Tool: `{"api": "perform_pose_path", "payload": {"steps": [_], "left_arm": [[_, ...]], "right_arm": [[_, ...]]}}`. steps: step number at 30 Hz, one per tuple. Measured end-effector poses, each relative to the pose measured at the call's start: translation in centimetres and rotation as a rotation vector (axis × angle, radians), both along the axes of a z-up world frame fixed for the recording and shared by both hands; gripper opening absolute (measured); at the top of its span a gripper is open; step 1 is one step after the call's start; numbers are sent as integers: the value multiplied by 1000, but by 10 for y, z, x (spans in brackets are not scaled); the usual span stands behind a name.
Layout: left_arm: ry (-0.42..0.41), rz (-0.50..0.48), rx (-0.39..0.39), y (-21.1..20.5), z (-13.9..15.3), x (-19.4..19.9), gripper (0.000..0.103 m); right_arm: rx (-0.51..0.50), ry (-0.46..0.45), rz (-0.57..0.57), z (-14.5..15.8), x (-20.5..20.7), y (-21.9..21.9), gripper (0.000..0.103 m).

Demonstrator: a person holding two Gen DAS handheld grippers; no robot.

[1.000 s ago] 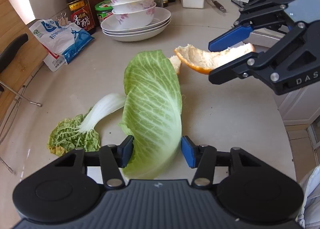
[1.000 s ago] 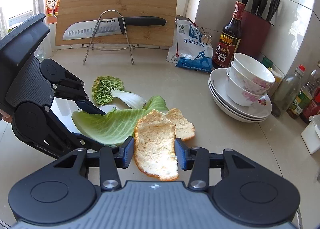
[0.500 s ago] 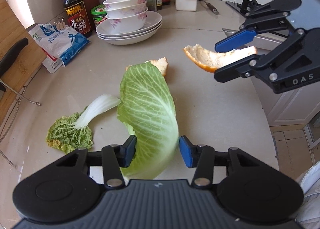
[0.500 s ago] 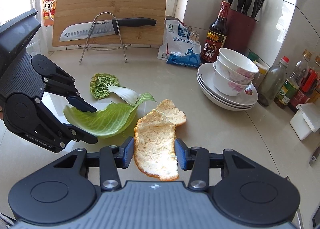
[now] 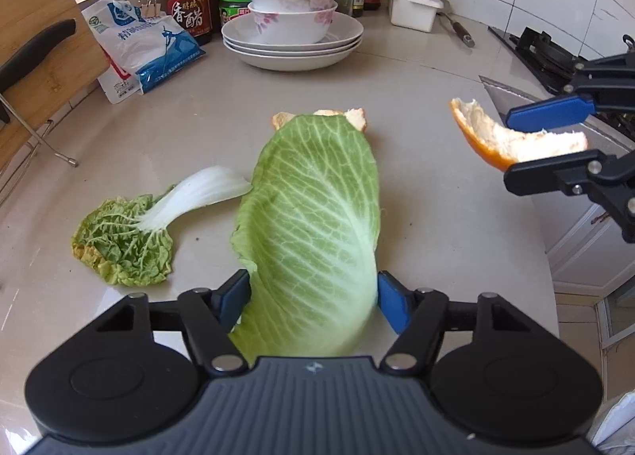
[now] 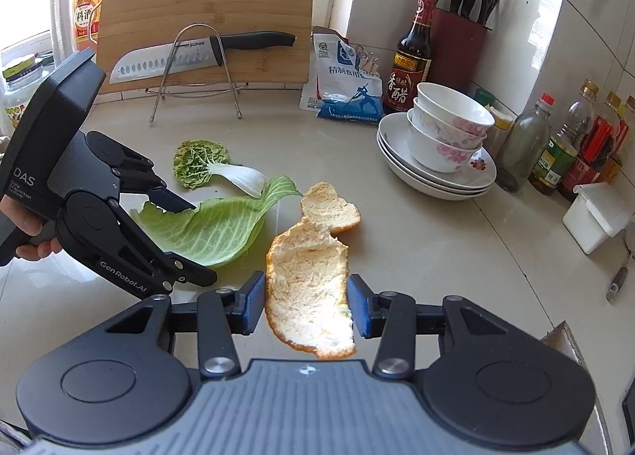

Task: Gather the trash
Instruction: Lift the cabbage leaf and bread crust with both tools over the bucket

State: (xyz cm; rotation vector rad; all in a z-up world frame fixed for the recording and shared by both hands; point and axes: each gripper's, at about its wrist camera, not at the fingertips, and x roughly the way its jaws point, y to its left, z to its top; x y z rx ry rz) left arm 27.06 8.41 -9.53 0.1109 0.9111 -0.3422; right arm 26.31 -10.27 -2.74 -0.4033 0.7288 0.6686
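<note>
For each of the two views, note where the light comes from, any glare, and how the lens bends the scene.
Left wrist view: daylight from the upper left, soft sheen on the countertop, wall tiles bowed by the fisheye. Right wrist view: window overexposed at the upper left, bright patch on the orange peel, cutting board edges curved.

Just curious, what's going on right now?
Right tool shut on curled orange peel. Left tool just opening around pale green cabbage leaf. Nothing blocking.

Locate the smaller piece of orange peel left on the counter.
The small orange peel lies on the counter centre-frame in the right wrist view, at the cabbage leaf's tip, left of the stacked plates.
</note>
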Motion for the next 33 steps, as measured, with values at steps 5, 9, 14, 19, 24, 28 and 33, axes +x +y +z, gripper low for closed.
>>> {"api": "perform_pose_path", "payload": {"steps": [5, 9, 14, 19, 24, 28, 33], "left_arm": [[-23, -18, 0, -4, 8, -5, 45], [-35, -20, -10, -4, 16, -10, 42], [-57, -35, -10, -6, 28, -20, 41], [-68, -51, -9, -11, 40, -31, 41], [-77, -101, -2, -26, 50, -45, 41], [-91, -171, -10, -45, 57, -56, 42], [-87, -265, -42, -76, 59, -65, 42]], "right_arm": [[-2, -3, -22, 0, -7, -3, 50], [-2, -4, -36, 2, -12, -7, 50], [-2, -12, -53, 4, -21, -13, 50], [-6, -14, -79, 4, -28, -19, 50], [3, -3, -136, 2, -39, -31, 50], [6, 11, -208, -3, -54, -49, 50], [-3, 41, -323, -14, -73, -79, 50]]}}
